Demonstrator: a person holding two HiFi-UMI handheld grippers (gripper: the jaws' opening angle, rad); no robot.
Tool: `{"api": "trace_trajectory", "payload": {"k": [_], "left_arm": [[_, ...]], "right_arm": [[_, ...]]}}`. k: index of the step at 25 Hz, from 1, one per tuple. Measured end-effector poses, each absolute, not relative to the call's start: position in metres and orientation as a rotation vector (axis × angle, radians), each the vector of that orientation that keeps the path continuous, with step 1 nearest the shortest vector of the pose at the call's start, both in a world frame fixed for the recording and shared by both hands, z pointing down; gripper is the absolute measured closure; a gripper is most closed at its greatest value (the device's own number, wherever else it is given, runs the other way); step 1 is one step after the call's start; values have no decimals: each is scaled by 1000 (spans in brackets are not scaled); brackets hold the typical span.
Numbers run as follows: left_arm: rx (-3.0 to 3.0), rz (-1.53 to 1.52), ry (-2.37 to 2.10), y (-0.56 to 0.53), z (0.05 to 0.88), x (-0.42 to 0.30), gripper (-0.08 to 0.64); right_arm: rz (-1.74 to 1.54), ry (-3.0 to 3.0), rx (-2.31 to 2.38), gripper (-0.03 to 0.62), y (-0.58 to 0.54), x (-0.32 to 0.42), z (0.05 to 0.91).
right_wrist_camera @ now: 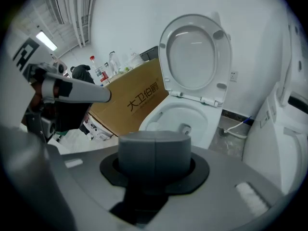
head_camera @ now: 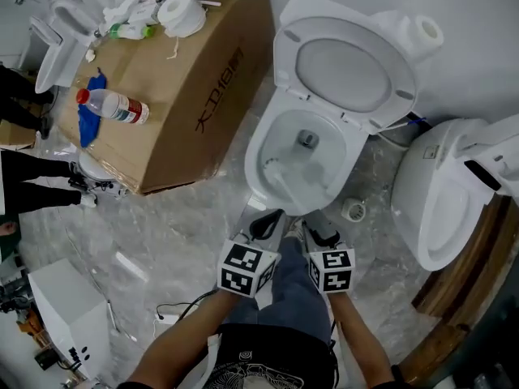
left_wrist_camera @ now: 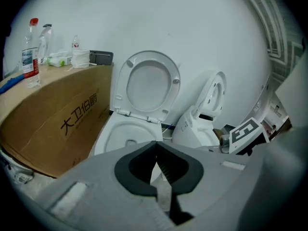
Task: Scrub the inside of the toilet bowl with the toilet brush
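Observation:
The white toilet bowl (head_camera: 258, 148) stands with seat and lid (head_camera: 345, 71) raised. The toilet brush (head_camera: 273, 168) has its white head inside the bowl's left side, and its blurred handle slants down to my right gripper (head_camera: 318, 224), which is shut on it. In the right gripper view the brush head (right_wrist_camera: 150, 125) shows just above the closed right gripper (right_wrist_camera: 155, 139), inside the bowl (right_wrist_camera: 175, 110). My left gripper (head_camera: 272, 217) hovers at the bowl's front rim, beside the right one. It is shut (left_wrist_camera: 156, 146) with nothing seen in it, facing the bowl (left_wrist_camera: 118, 129).
A big cardboard box (head_camera: 186, 96) stands left of the toilet, carrying a water bottle (head_camera: 113, 105), a paper roll (head_camera: 180, 13) and clutter. A second toilet (head_camera: 442, 193) stands close on the right. A white box (head_camera: 69, 314) and a cable (head_camera: 174, 306) lie at lower left.

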State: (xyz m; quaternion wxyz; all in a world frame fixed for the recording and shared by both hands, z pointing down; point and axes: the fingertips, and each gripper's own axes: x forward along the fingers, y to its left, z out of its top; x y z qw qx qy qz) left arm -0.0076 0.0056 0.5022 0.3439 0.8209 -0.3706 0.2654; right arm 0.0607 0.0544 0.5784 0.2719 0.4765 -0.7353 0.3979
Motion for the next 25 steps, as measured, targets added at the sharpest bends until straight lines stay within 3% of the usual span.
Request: {"api": "trace_trajectory", "payload": {"k": [25], "left_arm": [[2162, 819, -806, -57, 530, -21, 563]], "right_arm": [[1046, -1914, 1397, 443, -72, 67, 629]]}}
